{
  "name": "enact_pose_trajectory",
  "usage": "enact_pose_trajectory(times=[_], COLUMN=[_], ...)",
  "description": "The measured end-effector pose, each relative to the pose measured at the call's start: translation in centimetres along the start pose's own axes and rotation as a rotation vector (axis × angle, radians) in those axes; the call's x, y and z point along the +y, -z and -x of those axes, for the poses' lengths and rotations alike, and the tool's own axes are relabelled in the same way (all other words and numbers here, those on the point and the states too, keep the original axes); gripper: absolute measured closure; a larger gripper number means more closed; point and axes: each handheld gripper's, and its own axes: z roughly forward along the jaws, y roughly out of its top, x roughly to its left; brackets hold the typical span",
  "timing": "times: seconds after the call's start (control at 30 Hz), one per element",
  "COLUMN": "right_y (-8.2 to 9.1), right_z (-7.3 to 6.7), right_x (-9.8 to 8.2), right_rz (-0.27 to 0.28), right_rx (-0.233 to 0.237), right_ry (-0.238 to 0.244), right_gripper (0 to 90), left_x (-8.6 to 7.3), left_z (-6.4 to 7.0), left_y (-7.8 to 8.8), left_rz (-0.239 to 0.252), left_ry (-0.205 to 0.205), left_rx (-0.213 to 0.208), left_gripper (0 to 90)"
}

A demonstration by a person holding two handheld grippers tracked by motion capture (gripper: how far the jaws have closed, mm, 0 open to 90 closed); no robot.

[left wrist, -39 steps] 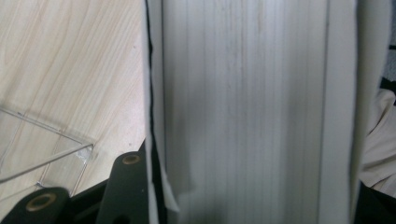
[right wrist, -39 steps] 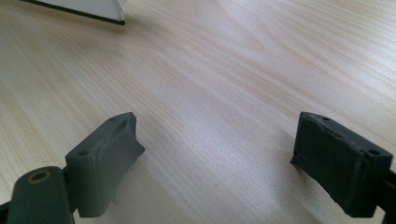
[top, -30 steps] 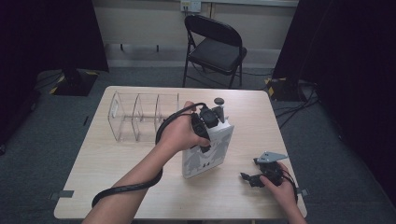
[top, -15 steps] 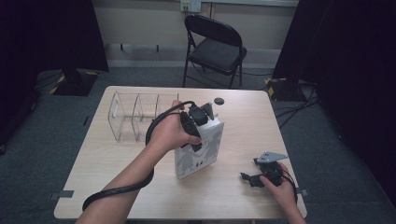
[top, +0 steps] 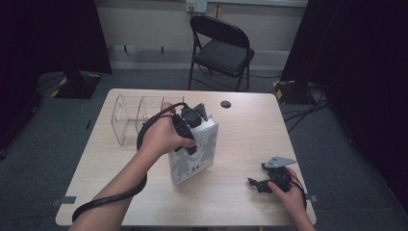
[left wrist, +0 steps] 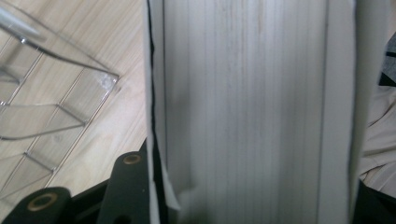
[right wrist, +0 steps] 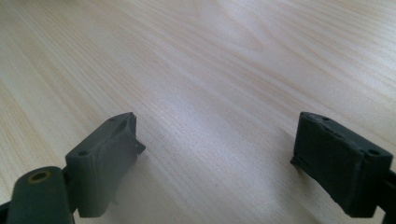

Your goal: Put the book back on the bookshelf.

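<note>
The left tool [top: 190,126] is clamped on the top edge of a thick white book [top: 192,156], its jaws pressed against the two covers with the page block between them, as the left gripper view shows close up [left wrist: 247,112]. The book stands on its lower edge near the middle of the bench [top: 240,192], just to the right of the clear plastic divider rack [top: 132,118], which sits toward the far left corner. It looks slightly tilted rather than squarely upright, though the hand hides much of the top edge, so I cannot be sure how much.

The right tool [top: 262,182] rests on the bench well to the right of the book, near the front right corner; its jaws stand apart with nothing between them [right wrist: 219,154].

Judging from this, the work in hand is bringing the book across to a slot of the rack. The risks:
- The grip is at one edge of a heavy book, so it could swing or slip out of the jaws if lifted quickly.
- The loose pages could fan open and catch on a divider wall.
- The light rack could slide or tip if the book's corner strikes its rim, since the right tool is not steadying it.
- A small dark round thing [top: 225,104] lies behind the book, clear of the path.
</note>
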Motion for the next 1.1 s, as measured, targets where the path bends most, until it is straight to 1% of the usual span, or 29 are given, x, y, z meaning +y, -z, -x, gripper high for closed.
enact_pose_trajectory(times=[0.03, 0.13, 0.17, 0.2, 0.27, 0.37, 0.4, 0.47, 0.5, 0.57, 0.63, 0.67, 0.73, 0.8, 0.83, 0.87, 0.97, 1.0, 1.07, 1.1], right_y=[0.0, 0.0, 0.0, 0.0, 0.0, 0.0, 0.0, 0.0, 0.0, 0.0, 0.0, 0.0, 0.0, 0.0, 0.0, 0.0, 0.0, 0.0, 0.0, 0.0], right_z=[0.0, 0.0, 0.0, 0.0, 0.0, 0.0, 0.0, 0.0, 0.0, 0.0, 0.0, 0.0, 0.0, 0.0, 0.0, 0.0, 0.0, 0.0, 0.0, 0.0], right_x=[0.0, 0.0, 0.0, 0.0, 0.0, 0.0, 0.0, 0.0, 0.0, 0.0, 0.0, 0.0, 0.0, 0.0, 0.0, 0.0, 0.0, 0.0, 0.0, 0.0], right_rz=[0.0, 0.0, 0.0, 0.0, 0.0, 0.0, -0.001, 0.0, 0.0, 0.0, 0.0, 0.0, 0.0, 0.0, 0.0, 0.0, 0.0, 0.0, 0.0, 0.0], right_rx=[0.0, 0.0, 0.0, 0.0, 0.0, 0.0, 0.0, 0.0, 0.0, 0.0, 0.0, 0.0, 0.0, 0.0, 0.0, 0.0, 0.0, 0.0, 0.0, 0.0], right_ry=[0.0, 0.0, 0.0, 0.0, 0.0, 0.0, -0.001, 0.0, 0.0, 0.0, 0.0, 0.0, 0.0, 0.0, 0.0, 0.0, 0.0, 0.0, -0.002, 0.0], right_gripper=[12.5, 12.5, 12.5, 12.5, 12.5, 12.5, 12.5, 12.5, 12.5, 12.5, 12.5, 12.5, 12.5, 12.5, 12.5, 12.5, 12.5, 12.5, 12.5, 12.5], left_x=[-0.1, -0.7, -0.8, -0.9, -1.2, -1.6, -1.7, -2.0, -2.1, -2.4, -2.6, -2.7, -2.9, -3.1, -3.2, -3.3, -3.6, -3.7, -3.9, -4.0], left_z=[0.0, -0.4, -0.6, -0.5, -0.7, -1.0, -1.2, -1.4, -1.5, -1.6, -1.8, -1.9, -2.1, -2.3, -2.3, -2.4, -2.5, -2.6, -2.7, -2.8], left_y=[0.1, 0.2, 0.3, 0.3, 0.4, 0.5, 0.5, 0.6, 0.7, 0.7, 0.8, 0.8, 0.9, 0.9, 0.9, 1.0, 1.2, 1.2, 1.3, 1.3], left_rz=[-0.001, 0.0, -0.007, 0.002, -0.008, -0.006, -0.008, -0.002, -0.007, -0.004, -0.004, -0.012, -0.013, -0.015, -0.009, -0.007, -0.011, -0.017, -0.013, -0.016], left_ry=[-0.001, 0.016, 0.006, 0.025, 0.013, 0.028, 0.027, 0.04, 0.034, 0.052, 0.061, 0.064, 0.074, 0.072, 0.082, 0.08, 0.094, 0.09, 0.101, 0.099], left_rx=[0.002, -0.005, -0.001, -0.004, 0.003, 0.002, 0.002, 0.006, 0.006, 0.009, 0.011, 0.015, 0.005, 0.007, 0.012, 0.015, 0.021, 0.022, 0.021, 0.027], left_gripper=[52.8, 52.8, 52.8, 52.8, 52.8, 52.8, 52.8, 52.8, 52.8, 52.8, 52.8, 52.8, 52.8, 52.8, 52.8, 52.8, 52.8, 52.7, 52.8, 52.8])
